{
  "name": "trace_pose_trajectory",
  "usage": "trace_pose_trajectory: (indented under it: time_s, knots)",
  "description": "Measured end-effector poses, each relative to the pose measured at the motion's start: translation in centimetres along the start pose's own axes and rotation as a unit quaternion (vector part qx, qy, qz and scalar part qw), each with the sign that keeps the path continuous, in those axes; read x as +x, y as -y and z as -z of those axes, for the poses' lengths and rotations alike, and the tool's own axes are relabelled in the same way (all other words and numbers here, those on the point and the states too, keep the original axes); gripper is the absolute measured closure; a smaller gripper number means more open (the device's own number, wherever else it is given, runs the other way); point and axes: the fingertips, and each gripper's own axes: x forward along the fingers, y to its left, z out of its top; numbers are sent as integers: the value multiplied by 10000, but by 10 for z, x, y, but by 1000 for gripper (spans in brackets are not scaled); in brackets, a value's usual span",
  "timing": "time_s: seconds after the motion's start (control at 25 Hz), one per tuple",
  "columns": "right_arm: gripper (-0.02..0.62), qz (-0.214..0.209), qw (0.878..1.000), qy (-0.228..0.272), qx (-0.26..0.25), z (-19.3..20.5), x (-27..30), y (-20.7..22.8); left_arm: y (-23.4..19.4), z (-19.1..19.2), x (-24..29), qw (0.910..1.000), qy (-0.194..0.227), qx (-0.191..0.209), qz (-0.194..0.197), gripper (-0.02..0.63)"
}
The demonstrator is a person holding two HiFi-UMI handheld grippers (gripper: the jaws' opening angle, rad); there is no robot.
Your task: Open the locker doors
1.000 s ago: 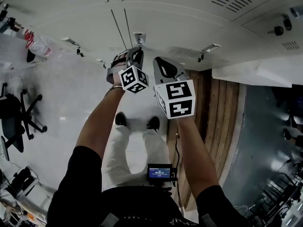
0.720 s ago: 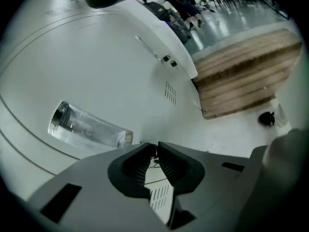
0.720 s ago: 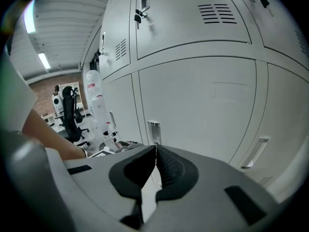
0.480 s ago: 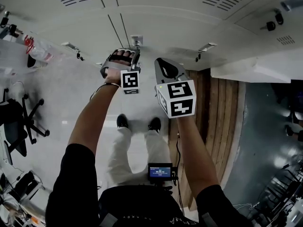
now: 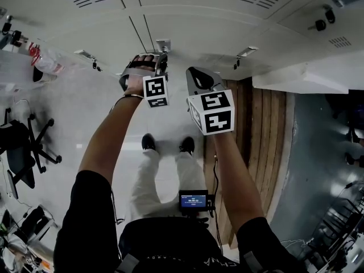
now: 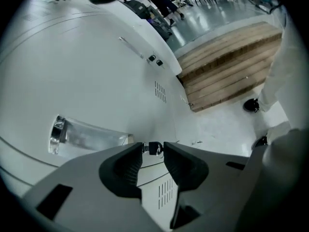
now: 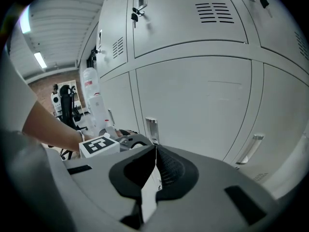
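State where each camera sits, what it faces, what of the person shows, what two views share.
Head view: on the head, steeply down at lockers; forearms, legs, left tool, right tool show.
Left gripper view: on the left tool, facing a key between jaws that have just been opening, not gripped; trouser leg.
Right gripper view: on the right tool, jaws together, facing lockers; left forearm.
Shared: head and right gripper views both show the left tool.
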Motion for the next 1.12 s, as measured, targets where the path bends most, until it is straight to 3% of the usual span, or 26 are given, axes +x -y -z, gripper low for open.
trace_pose_trajectory:
  time_s: [0.16, 0.28, 0.4, 0.48, 0.6, 0.72, 0.8, 0.92, 1.12]
  knots:
    - [566, 86, 9997, -210, -1, 18, 7, 3, -5, 11, -27, 9960, 255, -848, 104, 476]
    - [566, 53, 9996, -263, 59, 24, 15, -2, -13, 30, -49, 9826, 482, -1796, 23, 477]
    - [566, -82, 9997, -187, 108, 16, 30, -13, -22, 39, -72, 9522, 871, -2925, 100, 485]
    - [566, -142, 9997, -123, 125, 6, 40, -21, -30, 38, -85, 9306, 1198, -3457, 87, 530]
    - [566, -201, 9997, -8, 119, -10, 55, -32, -42, 32, -100, 8963, 1665, -4108, 127, 586]
    - [566, -222, 9996, 101, 111, -24, 65, -38, -53, 25, -109, 8600, 2097, -4638, 368, 588]
    - [566, -206, 9996, 143, 126, -28, 73, -40, -56, 23, -111, 8408, 2251, -4901, 471, 588]
    - [565, -224, 9994, 206, 167, -29, 88, -41, -56, 25, -110, 8279, 2277, -5099, 517, 588]
    - [565, -194, 9990, 322, 261, -31, 113, -42, -51, 31, -112, 8228, 2257, -5182, 588, 588]
